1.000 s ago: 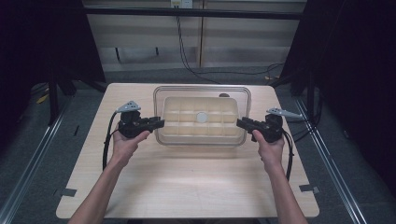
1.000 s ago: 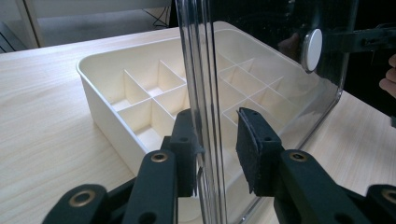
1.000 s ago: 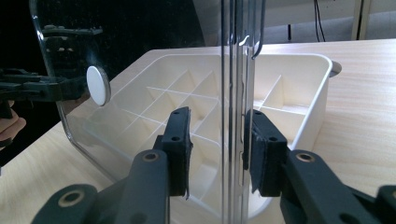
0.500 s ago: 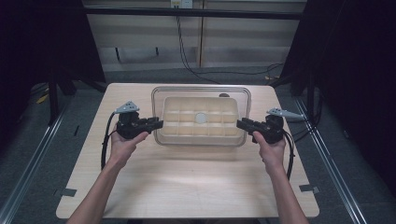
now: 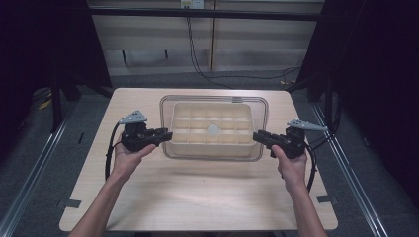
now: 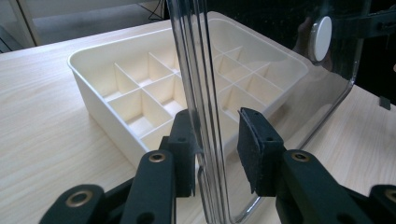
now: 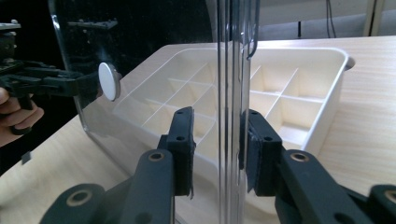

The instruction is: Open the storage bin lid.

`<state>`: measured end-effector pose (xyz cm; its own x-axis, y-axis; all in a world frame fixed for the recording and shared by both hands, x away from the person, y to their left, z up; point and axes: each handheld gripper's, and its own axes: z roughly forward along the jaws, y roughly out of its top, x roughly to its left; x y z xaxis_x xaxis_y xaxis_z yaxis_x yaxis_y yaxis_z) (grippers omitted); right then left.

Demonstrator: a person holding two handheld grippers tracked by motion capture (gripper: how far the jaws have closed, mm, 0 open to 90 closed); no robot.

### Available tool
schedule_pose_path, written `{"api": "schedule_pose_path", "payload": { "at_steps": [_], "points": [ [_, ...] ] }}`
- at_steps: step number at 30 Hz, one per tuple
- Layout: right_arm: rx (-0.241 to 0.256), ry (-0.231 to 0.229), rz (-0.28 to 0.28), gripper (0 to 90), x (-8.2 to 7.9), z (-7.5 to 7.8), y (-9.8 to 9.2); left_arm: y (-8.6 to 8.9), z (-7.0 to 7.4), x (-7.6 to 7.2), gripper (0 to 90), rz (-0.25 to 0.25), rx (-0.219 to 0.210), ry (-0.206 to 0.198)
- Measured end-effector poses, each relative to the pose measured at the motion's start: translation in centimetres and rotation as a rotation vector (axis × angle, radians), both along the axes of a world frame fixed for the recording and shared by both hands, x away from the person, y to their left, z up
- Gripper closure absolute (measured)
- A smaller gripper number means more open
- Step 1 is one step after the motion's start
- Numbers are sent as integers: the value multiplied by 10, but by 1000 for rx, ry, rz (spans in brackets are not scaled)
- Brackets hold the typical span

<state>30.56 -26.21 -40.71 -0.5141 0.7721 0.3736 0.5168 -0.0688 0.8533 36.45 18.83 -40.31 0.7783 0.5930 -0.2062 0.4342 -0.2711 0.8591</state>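
A pale wooden table sits on grey floor. Beyond the table, a light wall panel with black cables hanging; darkness flanks it.

A pale wooden tabletop with rounded corners carries a cream tray of small compartments, set midway between the side edges, nearer the far edge
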Motion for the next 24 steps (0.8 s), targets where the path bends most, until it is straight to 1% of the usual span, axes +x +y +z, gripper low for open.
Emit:
{"api": "schedule_pose_path", "payload": {
  "at_steps": [3,7,11,13,19,21,24],
  "points": [
    [-8,-1,11,685,-6,0,2,1,-1,-4,673,-2,8,0],
    [-21,3,20,685,-10,1,3,2,-1,-10,673,0,24,-2],
    [-27,1,24,685,-14,1,5,3,-1,-13,673,-5,26,7],
    [-33,3,30,684,-15,0,5,3,-2,-16,674,-5,41,6],
    [-61,13,50,686,-17,2,6,5,-5,-21,673,-7,49,11],
    [-62,12,56,689,-20,2,7,5,-6,-24,671,-1,52,17],
    [-63,20,57,689,-24,1,7,5,-7,-27,669,-9,61,19]
  ]
}}
